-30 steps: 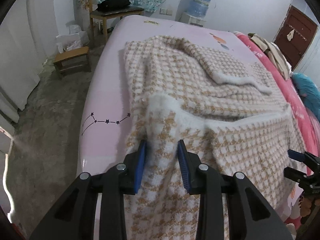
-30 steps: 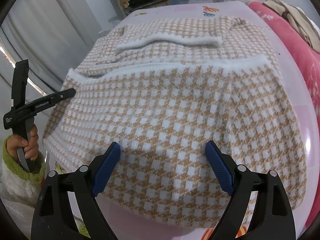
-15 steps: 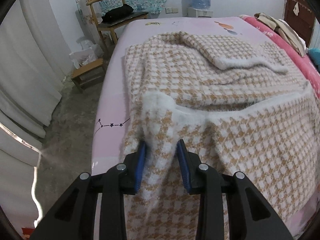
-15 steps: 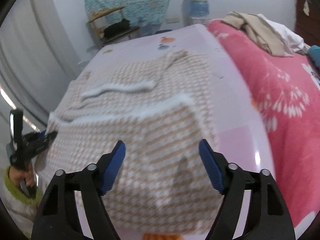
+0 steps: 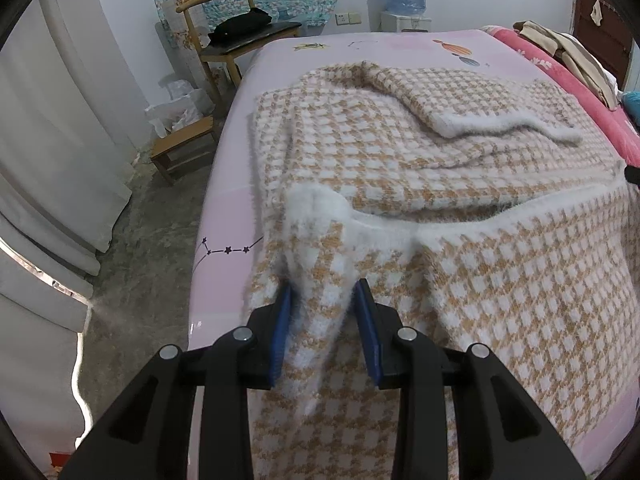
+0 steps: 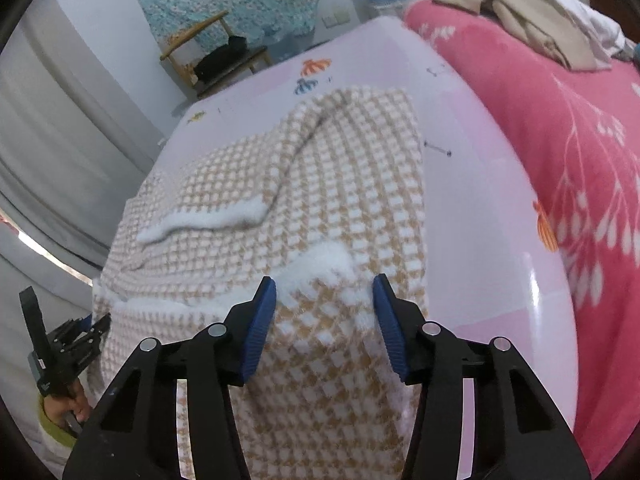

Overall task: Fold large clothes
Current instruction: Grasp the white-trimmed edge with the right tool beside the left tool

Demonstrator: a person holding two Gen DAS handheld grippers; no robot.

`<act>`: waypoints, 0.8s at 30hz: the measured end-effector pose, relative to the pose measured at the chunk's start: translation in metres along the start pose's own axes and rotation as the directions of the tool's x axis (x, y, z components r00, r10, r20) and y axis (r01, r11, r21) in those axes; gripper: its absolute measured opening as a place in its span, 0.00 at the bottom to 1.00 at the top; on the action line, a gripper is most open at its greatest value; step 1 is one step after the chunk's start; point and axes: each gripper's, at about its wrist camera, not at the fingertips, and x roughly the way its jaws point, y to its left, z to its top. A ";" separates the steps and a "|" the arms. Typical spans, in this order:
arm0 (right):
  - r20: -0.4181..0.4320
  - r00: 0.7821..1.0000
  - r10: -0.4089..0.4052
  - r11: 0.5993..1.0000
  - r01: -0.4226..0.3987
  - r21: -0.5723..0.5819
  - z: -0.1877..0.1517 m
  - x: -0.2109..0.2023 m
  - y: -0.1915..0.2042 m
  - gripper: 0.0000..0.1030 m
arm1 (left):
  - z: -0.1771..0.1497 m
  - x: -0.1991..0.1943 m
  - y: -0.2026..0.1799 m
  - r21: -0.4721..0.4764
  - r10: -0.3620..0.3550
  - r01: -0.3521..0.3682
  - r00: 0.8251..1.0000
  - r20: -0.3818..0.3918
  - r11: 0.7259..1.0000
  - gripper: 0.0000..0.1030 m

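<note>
Item: checked tan-and-white knit garment (image 5: pixel 460 152), spread on the pink bed (image 5: pixel 232 240), near hem partly turned up. Left gripper (image 5: pixel 322 322) narrow, clamped on the white-fringed left corner (image 5: pixel 316 216). Right gripper (image 6: pixel 324 316) closing around the right corner (image 6: pixel 328 264), cloth between the jaws but pads not yet pressing, as far as I can judge. Best practice: seat both layers deep before lifting (fringe slips easily), then carry both corners evenly. Surroundings: wooden chair (image 5: pixel 236 24), low stool (image 5: pixel 182 152), red blanket (image 6: pixel 560 160) alongside; nothing obstructs the fold
</note>
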 end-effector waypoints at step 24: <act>0.011 0.976 -0.220 0.958 0.218 -0.186 -0.026 0.000 0.028 0.19 | -0.001 0.000 0.004 -0.014 -0.016 0.016 1.000 0.007 1.000 0.30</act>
